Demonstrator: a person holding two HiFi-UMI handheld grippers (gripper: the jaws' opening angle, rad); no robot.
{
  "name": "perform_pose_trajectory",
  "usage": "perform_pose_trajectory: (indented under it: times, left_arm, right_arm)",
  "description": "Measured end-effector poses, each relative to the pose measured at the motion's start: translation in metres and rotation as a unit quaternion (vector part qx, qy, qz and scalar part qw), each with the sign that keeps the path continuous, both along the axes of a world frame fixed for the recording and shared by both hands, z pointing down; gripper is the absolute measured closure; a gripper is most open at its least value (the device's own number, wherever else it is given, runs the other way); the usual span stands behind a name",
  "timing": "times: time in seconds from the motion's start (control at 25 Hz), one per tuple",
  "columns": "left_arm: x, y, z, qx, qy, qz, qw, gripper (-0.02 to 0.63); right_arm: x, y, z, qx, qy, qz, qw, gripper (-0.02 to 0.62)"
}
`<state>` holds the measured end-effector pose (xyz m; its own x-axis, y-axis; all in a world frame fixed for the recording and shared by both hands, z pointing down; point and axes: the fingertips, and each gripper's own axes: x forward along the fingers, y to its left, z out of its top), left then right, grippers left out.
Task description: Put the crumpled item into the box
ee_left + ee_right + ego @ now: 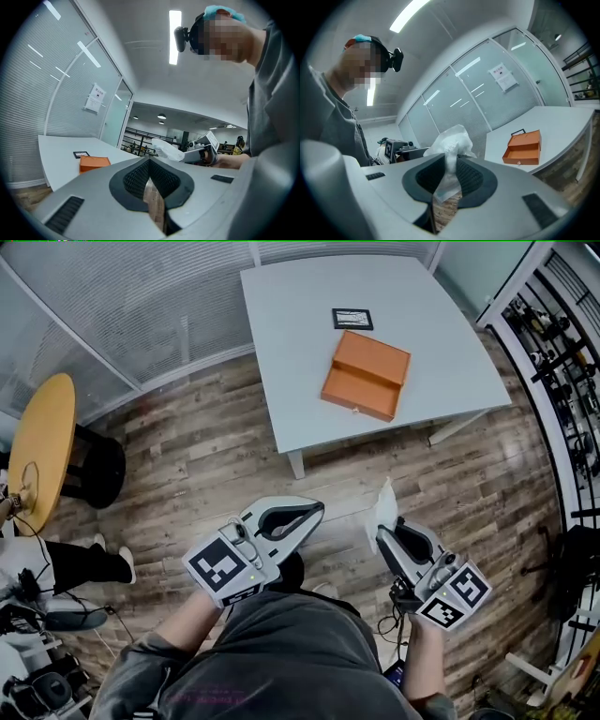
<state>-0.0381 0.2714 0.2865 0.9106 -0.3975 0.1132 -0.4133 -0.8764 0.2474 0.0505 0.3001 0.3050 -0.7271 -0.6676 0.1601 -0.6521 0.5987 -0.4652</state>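
Note:
The crumpled item is a white, thin plastic wad. It sticks up from between the fingers of my right gripper, which is shut on it; the right gripper view shows the crumpled item pinched between the dark pads. The orange box lies open on the grey table, far ahead of both grippers, and the orange box also shows in the right gripper view. My left gripper is held over the wooden floor, shut with nothing in it. In the left gripper view the right gripper carries the wad beside it.
A black-framed card lies on the table behind the box. A round yellow table stands at the left, and a metal rack lines the right wall. Glass partitions close off the back.

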Motion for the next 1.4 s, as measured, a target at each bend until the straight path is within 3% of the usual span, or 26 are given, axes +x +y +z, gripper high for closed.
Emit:
perform_pose_trajectory:
  times: [0.68,1.4]
  left_arm:
    - [-0.035,-0.11,0.009,-0.014,0.007,0.023,0.9996,0.594]
    - [-0.043,-0.16,0.009,-0.012,0.014,0.047,0.9987,0.594]
  right_arm:
    - [-0.03,-0.104,0.007,-0.02,0.005,0.025,0.999,0.518]
    - [-0.04,-0.152,0.005,-0.02,0.017,0.048,0.999,0.518]
